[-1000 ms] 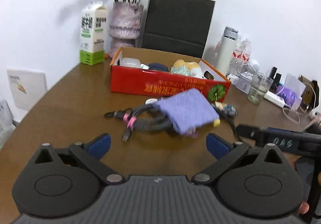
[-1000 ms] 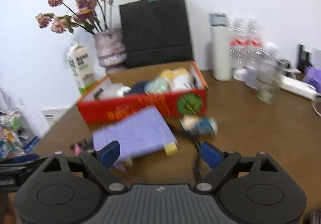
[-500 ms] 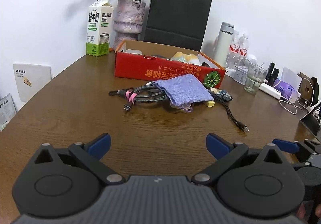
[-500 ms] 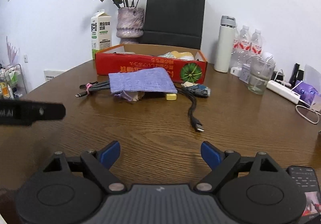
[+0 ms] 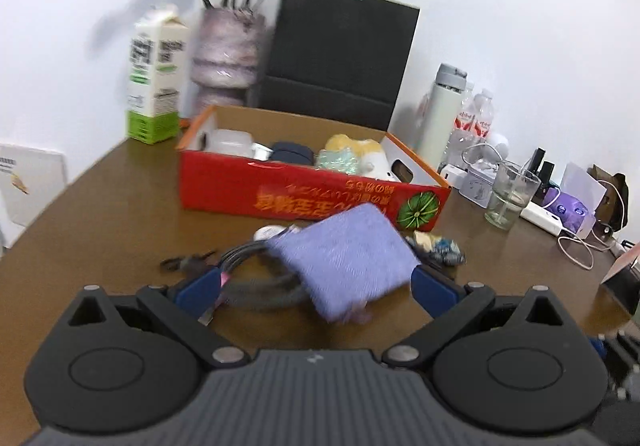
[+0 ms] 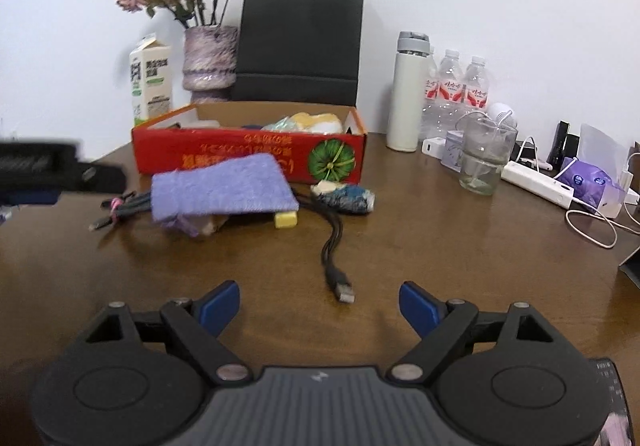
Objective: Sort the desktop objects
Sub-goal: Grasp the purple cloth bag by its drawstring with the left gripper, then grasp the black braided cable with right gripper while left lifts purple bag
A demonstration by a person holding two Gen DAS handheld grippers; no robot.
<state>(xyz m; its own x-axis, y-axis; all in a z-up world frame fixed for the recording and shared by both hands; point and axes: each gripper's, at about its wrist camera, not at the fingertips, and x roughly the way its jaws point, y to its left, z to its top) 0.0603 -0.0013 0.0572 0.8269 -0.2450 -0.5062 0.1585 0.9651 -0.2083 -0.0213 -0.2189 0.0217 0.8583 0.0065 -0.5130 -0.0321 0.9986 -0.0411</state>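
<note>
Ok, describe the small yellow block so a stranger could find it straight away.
Find the long red cardboard box on the brown wooden table. Before it lies a flat purple woven pouch. The small yellow block pokes from under the pouch's right edge, the only yellow piece among dark cables.

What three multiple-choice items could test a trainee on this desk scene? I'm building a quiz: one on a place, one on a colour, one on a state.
1. Where is the pouch?
A. inside the box
B. on the cables, in front of the box
C. beside the glass

2. What colour is the box outside?
A. red
B. green
C. white

3. How are the two grippers?
A. both shut on cables
B. left shut on the pouch
C. both open, holding nothing

Answers:
1 B: it lies over the cables, on the near side of the box.
2 A: its front wall is red.
3 C: the left gripper and right gripper show fingers spread with nothing between them.
</note>
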